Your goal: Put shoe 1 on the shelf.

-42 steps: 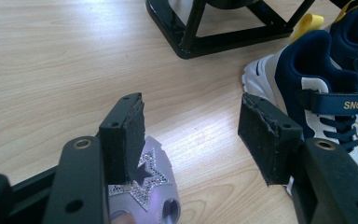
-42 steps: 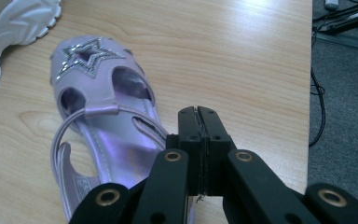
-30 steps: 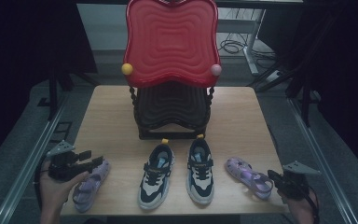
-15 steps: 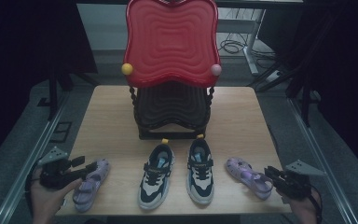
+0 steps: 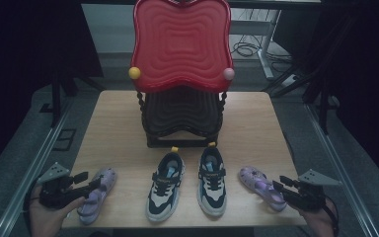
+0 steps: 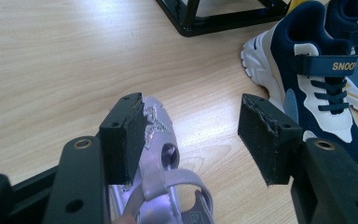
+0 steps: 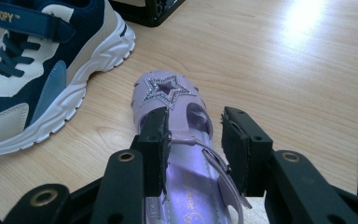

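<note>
The left gripper [image 5: 81,183] sits at the near left corner of the table [image 5: 118,123], and its two black fingers [image 6: 123,135] stand wide apart. The left purple sandal [image 6: 161,154] lies under them. Its toe pokes out past the fingertips, close against one finger, and the other finger hangs over bare wood with a big gap beside it. I cannot tell if that first finger really touches the sandal, but nothing is squeezed. The right gripper [image 7: 193,140] is at the near right corner. Its jaws have just been opening, and now they stand part way open, not wide. The right purple sandal [image 7: 168,93] lies between them, with its back strap in the gap and its toe with the shiny star sticking out in front of the fingertips. One finger [image 7: 156,140] is right beside the sandal's edge and the other stands a little off it, so the pads do not press on it. Two blue and white sneakers [image 5: 165,185] sit side by side between the two grippers, and a small red chair [image 5: 180,44] stands behind them, well away from the fingers.
</note>
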### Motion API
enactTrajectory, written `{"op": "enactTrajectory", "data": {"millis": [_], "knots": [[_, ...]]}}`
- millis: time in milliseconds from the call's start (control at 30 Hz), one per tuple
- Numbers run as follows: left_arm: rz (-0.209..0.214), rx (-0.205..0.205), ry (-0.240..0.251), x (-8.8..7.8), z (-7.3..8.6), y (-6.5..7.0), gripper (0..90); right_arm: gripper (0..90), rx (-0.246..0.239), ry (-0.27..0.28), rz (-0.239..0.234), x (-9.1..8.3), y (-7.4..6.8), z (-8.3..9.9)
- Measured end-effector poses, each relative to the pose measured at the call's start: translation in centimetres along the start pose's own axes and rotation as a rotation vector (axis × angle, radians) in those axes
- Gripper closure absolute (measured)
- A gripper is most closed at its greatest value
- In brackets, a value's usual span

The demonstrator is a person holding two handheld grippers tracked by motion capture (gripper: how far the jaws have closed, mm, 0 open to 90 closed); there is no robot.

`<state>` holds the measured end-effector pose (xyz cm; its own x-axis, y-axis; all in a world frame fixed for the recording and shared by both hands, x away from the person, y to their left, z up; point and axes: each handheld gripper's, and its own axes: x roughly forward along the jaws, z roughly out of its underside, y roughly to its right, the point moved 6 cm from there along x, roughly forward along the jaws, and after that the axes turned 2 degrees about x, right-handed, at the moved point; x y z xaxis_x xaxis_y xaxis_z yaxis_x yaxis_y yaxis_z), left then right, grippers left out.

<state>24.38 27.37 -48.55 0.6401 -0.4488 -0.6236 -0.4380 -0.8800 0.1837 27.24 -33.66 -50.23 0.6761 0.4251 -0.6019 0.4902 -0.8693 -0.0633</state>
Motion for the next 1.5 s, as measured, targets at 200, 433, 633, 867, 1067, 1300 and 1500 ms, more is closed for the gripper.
{"op": "enactTrajectory", "data": {"millis": [200, 433, 633, 867, 1067, 1300, 1500], "knots": [[-0.004, -0.012, 0.008, -0.4, 1.1, 0.1, 41.4, 61.1, -0.002, 0.007, 0.001, -0.3, -0.3, 0.1], [0.004, -0.025, -0.024, -0.5, 3.0, 0.8, 43.2, 60.8, 0.002, -0.004, 0.003, -0.2, -0.7, 0.3], [-0.013, -0.031, -0.04, -0.5, 4.1, 1.4, 48.8, 60.8, 0.008, -0.01, 0.004, -0.3, -0.8, 0.7], [-0.027, -0.037, -0.088, 0.0, 5.4, 1.5, 53.1, 60.8, 0.015, -0.013, 0.003, -0.2, -0.8, 1.1], [-0.018, -0.053, -0.123, 1.3, 6.3, 1.4, 55.3, 60.8, 0.009, -0.024, -0.005, 0.2, -1.0, 1.3], [-0.01, -0.057, -0.139, 2.1, 6.7, 1.3, 60.7, 60.8, -0.022, -0.037, -0.026, 0.1, -1.4, 1.5], [-0.003, -0.058, -0.141, 2.1, 6.7, 1.2, 66.6, 60.7, -0.036, -0.063, -0.057, 0.3, -1.8, 1.8]]}}
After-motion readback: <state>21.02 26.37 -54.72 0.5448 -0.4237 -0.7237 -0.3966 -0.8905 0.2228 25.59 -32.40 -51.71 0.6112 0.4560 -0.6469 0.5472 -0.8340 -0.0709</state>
